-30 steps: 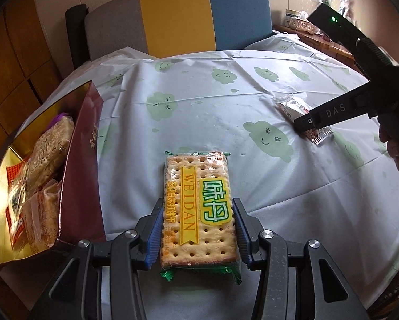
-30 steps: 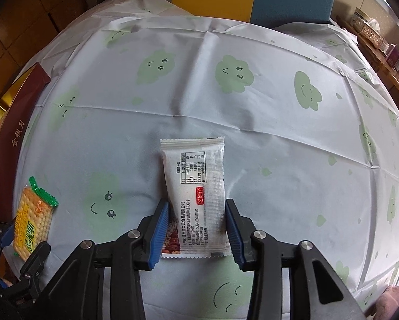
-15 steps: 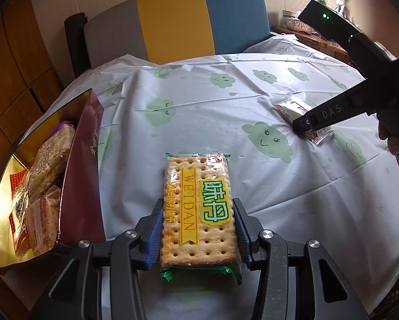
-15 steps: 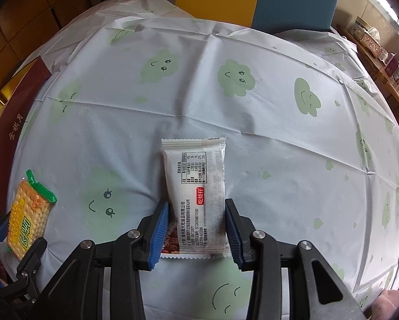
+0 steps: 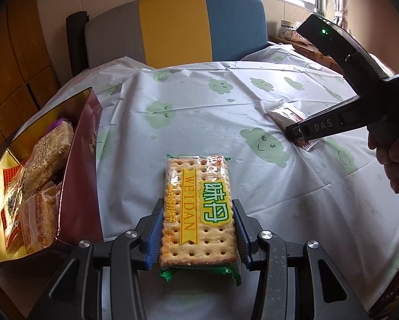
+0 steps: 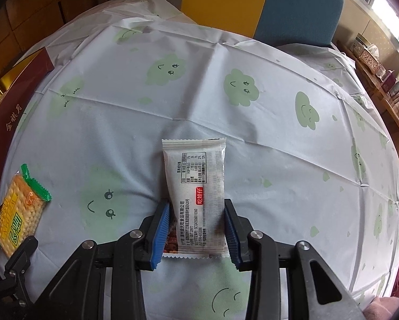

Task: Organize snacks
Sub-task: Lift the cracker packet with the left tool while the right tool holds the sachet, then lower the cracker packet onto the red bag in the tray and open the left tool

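At the near edge of the table, the left gripper (image 5: 198, 229) straddles the near half of a cracker packet (image 5: 198, 208) with yellow and green lettering; its blue pads lie against the packet's long sides, so it reads as clamped on the packet, which lies flat on the cloud-print tablecloth (image 5: 199, 122), not yet lifted. To the right, the right gripper (image 6: 196, 229) stands over a white snack sachet (image 6: 196, 194) turned label-side down. Its jaws have just been closing with the sachet between them, and both pads appear to meet the wrapper's edges, though a sliver of shadow at the right pad leaves the firmness of that grip uncertain; the sachet too rests on the cloth. A hand (image 5: 394, 160) shows at the right edge of the left view, holding that gripper's handle. To the left of the crackers, close beside them, stands the dark red box (image 5: 79, 176) with a gold lining, already holding several wrapped snacks (image 5: 44, 165) piled inside. Farther off the cloth is bare up to a grey, yellow and blue chair back (image 5: 178, 26) at the far side. As I judge it, most of the sorting is done: two packets are left on the table, both are being taken up, and each has yet to be carried left into the box.
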Demonstrator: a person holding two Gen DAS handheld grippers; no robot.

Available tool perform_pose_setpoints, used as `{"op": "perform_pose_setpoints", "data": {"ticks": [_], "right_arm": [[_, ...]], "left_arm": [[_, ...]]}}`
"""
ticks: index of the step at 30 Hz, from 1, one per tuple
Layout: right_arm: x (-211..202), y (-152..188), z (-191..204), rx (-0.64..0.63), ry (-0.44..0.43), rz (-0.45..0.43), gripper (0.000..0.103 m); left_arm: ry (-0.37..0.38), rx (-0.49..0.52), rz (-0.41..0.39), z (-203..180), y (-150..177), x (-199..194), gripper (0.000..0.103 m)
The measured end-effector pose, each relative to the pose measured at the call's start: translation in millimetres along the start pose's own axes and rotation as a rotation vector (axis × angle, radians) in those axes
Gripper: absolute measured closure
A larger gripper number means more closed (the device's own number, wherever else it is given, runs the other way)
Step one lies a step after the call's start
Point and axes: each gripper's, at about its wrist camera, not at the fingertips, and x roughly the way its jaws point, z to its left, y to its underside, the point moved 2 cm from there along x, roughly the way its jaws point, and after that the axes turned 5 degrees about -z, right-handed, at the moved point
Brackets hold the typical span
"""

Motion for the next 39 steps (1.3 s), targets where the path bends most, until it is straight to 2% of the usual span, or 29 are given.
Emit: {"op": "perform_pose_setpoints", "data": {"ticks": [2,13,19,25,30,33,36,39], "right_arm": [[0,0,-2,0.015,-0.009,-0.002,0.064],[-9,6,2,-0.02,0.018,-0.021,0.065],[-12,7,6,-0.042,0.027,-0.021,0.065],[-13,7,13,-0.065,0.035,-0.021,0.066],[-14,8,12,-0.057,0.031,-0.025,0.066],[-14,9,10,-0.051,0.024,-0.028,0.066],[-13,7,8,-0.051,0.018,-0.024,0.066],[-14,8,8,-0.064,0.03,-0.03,0.066]], "left_arm": [[0.005,-0.011,0.006,1,1,-3,0.056],[0.061,0.022,-0.072,-10,-7,-56,0.056],[0.066,-0.033,-0.133,9,-26,-95,0.056],[0.023,-0.135,-0.153,56,-43,-114,0.056],[-0.053,-0.24,-0.166,109,-44,-123,0.056],[-0.122,-0.327,-0.168,157,-36,-130,0.056],[-0.23,-0.408,-0.171,201,-19,-137,0.056],[-0.276,-0.497,-0.148,240,5,-143,0.056]]}}
